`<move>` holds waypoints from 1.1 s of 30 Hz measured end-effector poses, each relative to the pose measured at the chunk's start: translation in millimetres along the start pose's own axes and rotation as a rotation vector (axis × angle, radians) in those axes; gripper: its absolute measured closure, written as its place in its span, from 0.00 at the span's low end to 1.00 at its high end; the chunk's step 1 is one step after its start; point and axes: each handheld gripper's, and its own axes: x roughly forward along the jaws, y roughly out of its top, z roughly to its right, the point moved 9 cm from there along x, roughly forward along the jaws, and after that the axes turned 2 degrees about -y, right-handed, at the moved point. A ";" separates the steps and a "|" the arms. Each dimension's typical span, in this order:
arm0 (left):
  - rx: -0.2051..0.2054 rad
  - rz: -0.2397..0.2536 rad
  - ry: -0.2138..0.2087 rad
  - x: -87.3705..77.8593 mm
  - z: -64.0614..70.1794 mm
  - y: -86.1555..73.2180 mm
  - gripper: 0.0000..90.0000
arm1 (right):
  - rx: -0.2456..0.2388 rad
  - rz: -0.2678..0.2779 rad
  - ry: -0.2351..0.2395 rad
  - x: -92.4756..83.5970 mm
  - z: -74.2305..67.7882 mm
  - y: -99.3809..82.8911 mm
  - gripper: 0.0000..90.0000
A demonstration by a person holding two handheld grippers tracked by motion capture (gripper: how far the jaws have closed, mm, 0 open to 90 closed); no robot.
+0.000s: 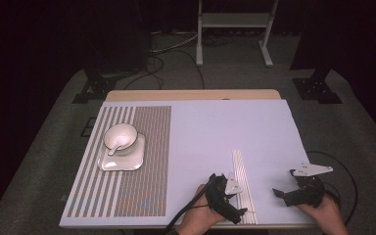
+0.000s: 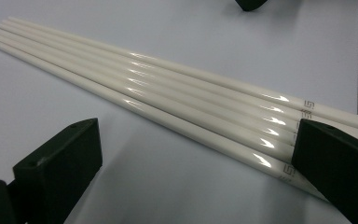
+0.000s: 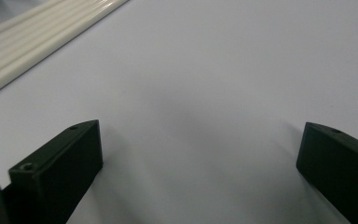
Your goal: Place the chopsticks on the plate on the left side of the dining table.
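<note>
On the bench [image 1: 200, 132], a pale sheet covers the top, with a striped mat [image 1: 127, 161] along its left part bearing a white square plate [image 1: 122, 159], a white bowl [image 1: 121, 137] and a spoon [image 1: 117, 146] resting in it. Near the front edge lies a row of white chopsticks [image 1: 243, 181], side by side and touching. The left gripper [image 1: 227, 200] sits just beside their near ends, jaws wide apart and holding nothing, one jaw overlapping the thick ends. The right gripper [image 1: 286, 193] hovers to their right over bare sheet, jaws equally wide and empty.
</note>
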 end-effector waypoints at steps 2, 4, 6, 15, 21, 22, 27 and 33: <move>0.003 -0.003 0.001 0.0 0.1 -0.4 0.00 | 0.000 0.000 0.000 0.0 0.0 0.0 0.00; 0.004 -0.007 0.002 0.0 0.2 -1.1 0.00 | 0.000 0.000 0.000 0.0 0.0 0.0 0.00; 0.002 -0.012 0.001 -0.1 0.4 -1.8 0.00 | 0.000 0.000 0.000 0.0 0.0 0.0 0.00; 0.008 -0.032 0.005 -2.7 0.2 -6.7 0.00 | 0.000 0.000 0.000 0.0 0.0 0.0 0.00; 0.007 -0.039 0.009 -3.4 -0.1 -8.5 0.00 | 0.000 0.000 0.000 0.0 0.0 0.0 0.00; 0.004 -0.040 0.009 -3.5 -0.2 -8.7 0.00 | 0.000 0.000 0.000 0.0 0.0 0.0 0.00; -0.001 -0.044 0.010 -4.1 -0.7 -9.7 0.00 | 0.000 0.001 0.000 0.0 0.0 0.0 0.00; -0.004 -0.047 0.012 -5.0 -1.3 -10.4 0.00 | 0.000 0.000 0.000 0.0 0.0 0.0 0.00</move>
